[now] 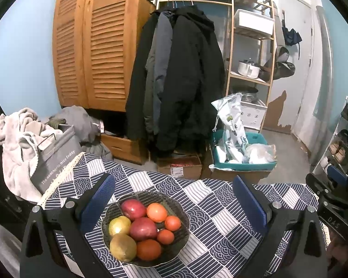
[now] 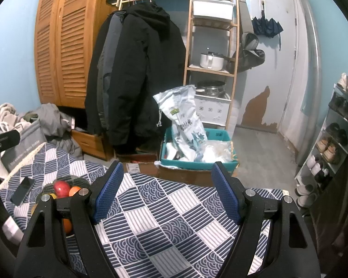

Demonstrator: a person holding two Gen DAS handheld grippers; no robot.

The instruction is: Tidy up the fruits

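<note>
bowl (image 1: 184,213): lower centre, all fruit (image 1: 143,229) piled inside
left gripper (image 1: 174,199): wide, empty
right gripper (image 2: 167,192): wide, empty
progress: looks near done

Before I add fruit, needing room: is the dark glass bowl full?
Nearly full: the dark glass bowl holds eight fruits piled edge to edge.

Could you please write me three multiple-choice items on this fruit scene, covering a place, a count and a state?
1. Where is the phone?
A. in the bowl
B. on the tablecloth beside the bowl
C. on the shelf

2. How many dark red fruits are in the bowl?
A. two
B. five
C. none

3. How is the left gripper?
A. shut on a fruit
B. shut, empty
C. open, empty

Answers: B, it lies flat on the tablecloth; A, one red fruit sits behind another; C, its fingers stand wide apart above the bowl.
</note>
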